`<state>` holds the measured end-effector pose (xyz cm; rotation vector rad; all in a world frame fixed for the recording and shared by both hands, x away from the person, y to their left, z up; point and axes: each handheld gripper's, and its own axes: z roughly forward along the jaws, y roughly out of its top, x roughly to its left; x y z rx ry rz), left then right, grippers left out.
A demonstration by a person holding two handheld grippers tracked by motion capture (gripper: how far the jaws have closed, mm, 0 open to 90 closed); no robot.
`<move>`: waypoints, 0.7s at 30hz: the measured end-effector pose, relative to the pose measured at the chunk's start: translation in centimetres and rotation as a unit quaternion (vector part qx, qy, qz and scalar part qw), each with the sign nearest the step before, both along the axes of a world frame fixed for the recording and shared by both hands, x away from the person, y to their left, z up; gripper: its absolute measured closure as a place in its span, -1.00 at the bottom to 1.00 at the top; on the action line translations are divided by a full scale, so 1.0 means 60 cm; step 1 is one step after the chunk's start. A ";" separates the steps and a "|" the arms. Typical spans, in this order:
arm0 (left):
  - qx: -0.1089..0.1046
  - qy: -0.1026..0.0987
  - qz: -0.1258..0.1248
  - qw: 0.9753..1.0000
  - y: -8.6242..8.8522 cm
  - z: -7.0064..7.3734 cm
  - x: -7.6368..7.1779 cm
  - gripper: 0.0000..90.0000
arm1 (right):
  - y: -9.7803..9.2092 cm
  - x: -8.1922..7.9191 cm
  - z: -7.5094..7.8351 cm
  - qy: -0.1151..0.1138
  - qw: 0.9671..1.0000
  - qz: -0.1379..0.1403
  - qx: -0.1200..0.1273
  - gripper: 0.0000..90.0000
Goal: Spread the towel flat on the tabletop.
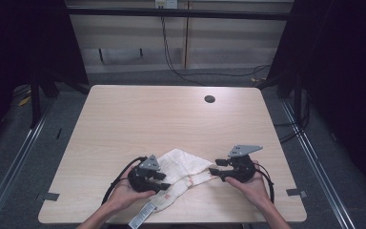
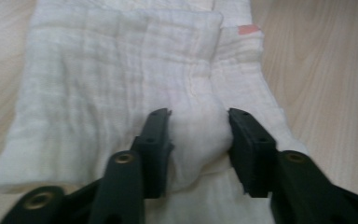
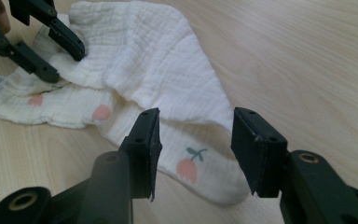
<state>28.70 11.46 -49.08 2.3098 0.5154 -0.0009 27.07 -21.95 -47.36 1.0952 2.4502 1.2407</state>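
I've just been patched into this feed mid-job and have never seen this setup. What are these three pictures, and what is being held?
No robot arm here: a person holds a two-jaw hand tool in each hand. The high view looks down on a wooden table from the person's side. The other two pictures come from cameras riding on each tool, looking along its black jaws.

On the table lies a white muslin baby garment with small pink fruit prints and a care label. The left tool has a bunched fold of the cloth pinched between its jaws. The right tool stands open, its jaws either side of the garment's printed edge, not yet closed on it.
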 end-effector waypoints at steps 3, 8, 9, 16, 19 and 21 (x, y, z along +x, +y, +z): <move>-0.002 -0.005 0.010 1.000 0.003 0.004 0.002 0.63 | -0.004 -0.001 -0.002 0.002 1.000 -0.003 -0.010 0.16; -0.054 0.003 0.008 0.998 0.015 0.031 0.000 0.81 | -0.006 0.001 -0.006 0.005 1.000 -0.009 -0.018 0.17; -0.071 0.007 0.009 0.997 0.019 0.036 0.002 0.81 | -0.006 0.001 -0.006 0.004 1.000 -0.009 -0.018 0.17; -0.091 -0.011 0.040 0.995 0.041 0.055 0.011 0.91 | -0.002 0.001 -0.008 0.006 0.999 -0.008 -0.040 0.19; -0.111 -0.017 0.056 0.992 0.054 0.068 0.017 0.91 | -0.003 0.003 -0.014 0.009 0.999 -0.007 -0.045 0.19; -0.120 -0.019 0.063 0.991 0.063 0.072 0.020 0.92 | -0.002 0.005 -0.018 0.012 0.999 -0.009 -0.048 0.19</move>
